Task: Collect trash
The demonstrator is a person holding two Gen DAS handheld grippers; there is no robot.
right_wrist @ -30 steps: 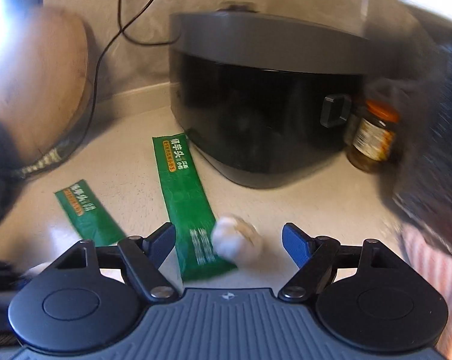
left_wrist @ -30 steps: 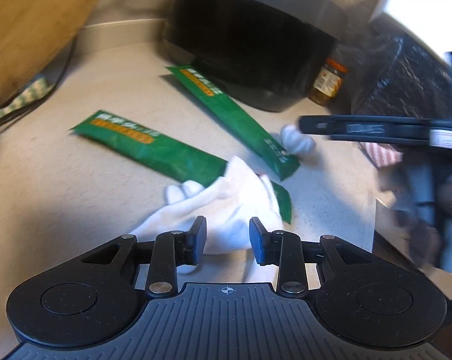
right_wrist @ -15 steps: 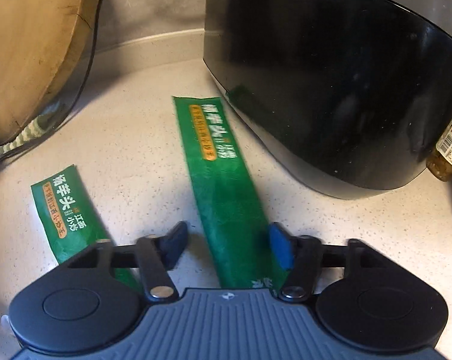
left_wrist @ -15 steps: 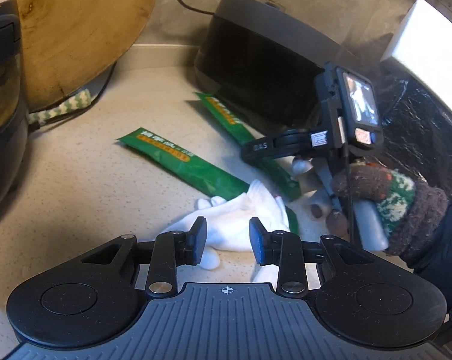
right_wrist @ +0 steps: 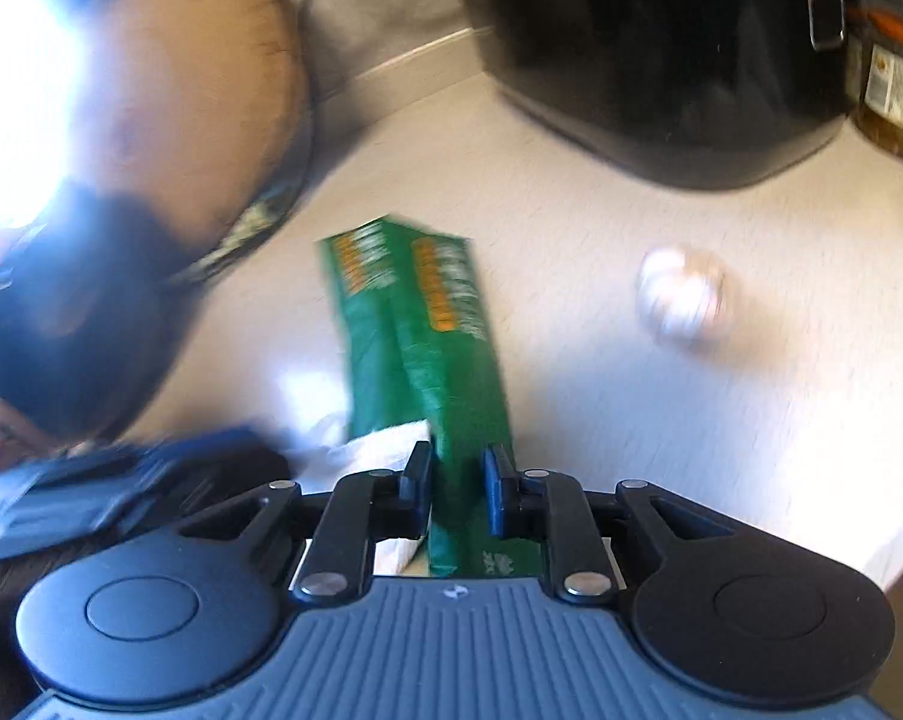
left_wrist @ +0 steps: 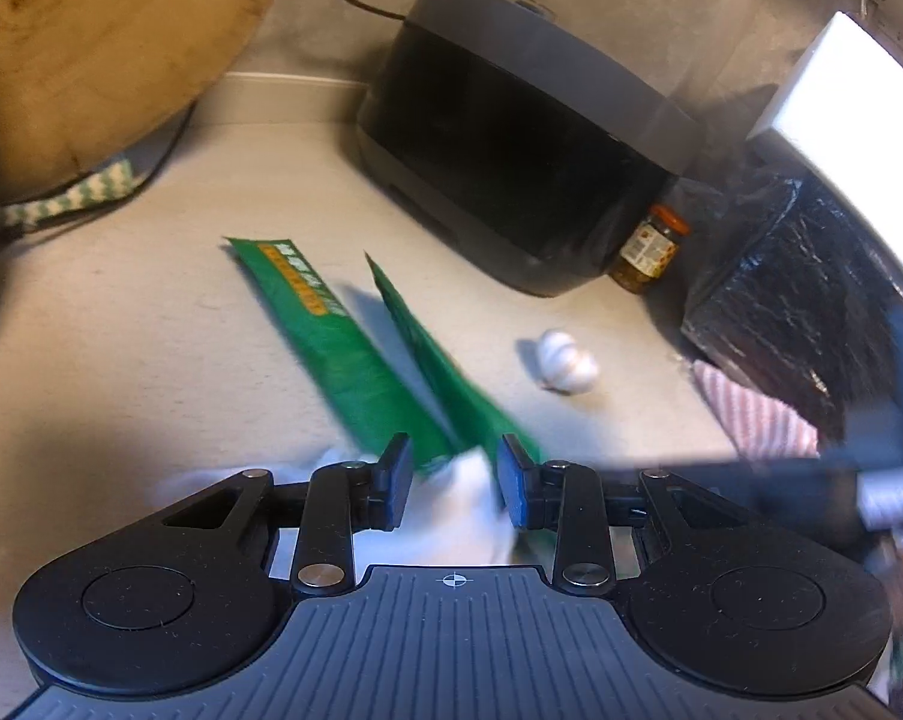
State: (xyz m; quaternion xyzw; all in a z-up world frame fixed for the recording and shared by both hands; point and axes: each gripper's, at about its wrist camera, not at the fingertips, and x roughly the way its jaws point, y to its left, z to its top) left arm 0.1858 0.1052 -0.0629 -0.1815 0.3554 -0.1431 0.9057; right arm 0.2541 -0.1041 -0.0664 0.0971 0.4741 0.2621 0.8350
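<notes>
Right gripper (right_wrist: 456, 489): jaws closing on a green wrapper (right_wrist: 445, 348), near the black cooker (right_wrist: 661, 60).
Left gripper (left_wrist: 454, 489): half-spread around the white tissue (left_wrist: 451, 516), grip unclear.
Second wrapper (left_wrist: 331, 336): alongside, farther from the cooker.

The right view is smeared all over, so the print on the green wrappers (right_wrist: 418, 324) cannot be read, and the garlic (right_wrist: 682, 294) is a soft white blob. The jar (right_wrist: 892, 90) runs off the right edge. In the left view, the white tissue (left_wrist: 457, 504) is blurry and partly hidden behind the left gripper (left_wrist: 454, 483). A dark smear at the right (left_wrist: 811, 480) cannot be made out
</notes>
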